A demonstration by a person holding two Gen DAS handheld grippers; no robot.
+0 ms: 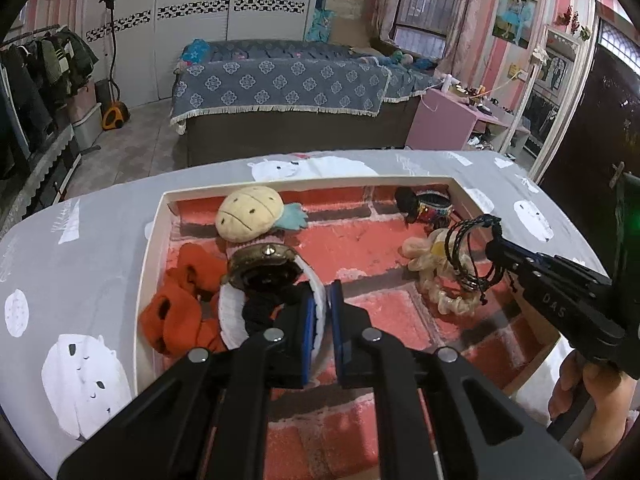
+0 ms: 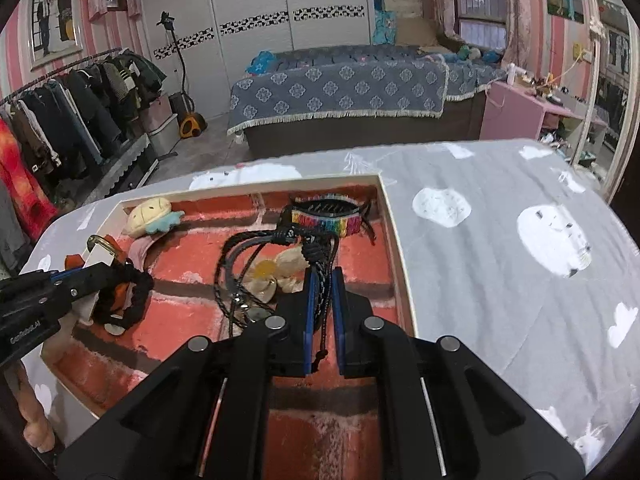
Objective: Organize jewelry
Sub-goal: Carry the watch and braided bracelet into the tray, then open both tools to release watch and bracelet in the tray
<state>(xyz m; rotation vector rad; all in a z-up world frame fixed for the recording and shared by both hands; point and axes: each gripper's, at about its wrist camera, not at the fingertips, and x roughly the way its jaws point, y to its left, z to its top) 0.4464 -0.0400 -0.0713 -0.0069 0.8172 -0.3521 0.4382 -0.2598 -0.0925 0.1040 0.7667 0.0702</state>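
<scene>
Black linkage arms of the left claw (image 1: 325, 320) fill the foreground of its own view, the blue-padded jaws clamped narrow on the white ribbed strap of a gold-cased wristwatch (image 1: 264, 268), with a black braided band (image 1: 260, 308) bunched against the same strap. Watch and band hang over the left part of a shallow white-walled tray (image 1: 154, 240) lined with red brick-patterned plush, above an orange knitted piece (image 1: 180, 308) that lies on the lining. At the tray's far wall rests a cream plush pineapple with turquoise leaves (image 1: 250, 212). Across the tray, the right claw (image 2: 323, 300) is pinched narrow on a bundle of black braided cord bracelets (image 2: 316, 268), whose loops dangle over a cream flower-shaped scrunchie with a yellow centre (image 2: 266, 272). Beyond them, in the far right corner, a rainbow-striped woven bracelet (image 2: 324, 226) sits with a black hair clip (image 2: 324, 206) just behind it. Part of a hand (image 1: 584, 396) grips the right tool's handle at the frame's lower edge. Carrying the tray is a desk covered by a grey cloth printed with white polar bears (image 2: 500, 240), with a bed under a blue patterned spread (image 1: 280, 84) behind it.
</scene>
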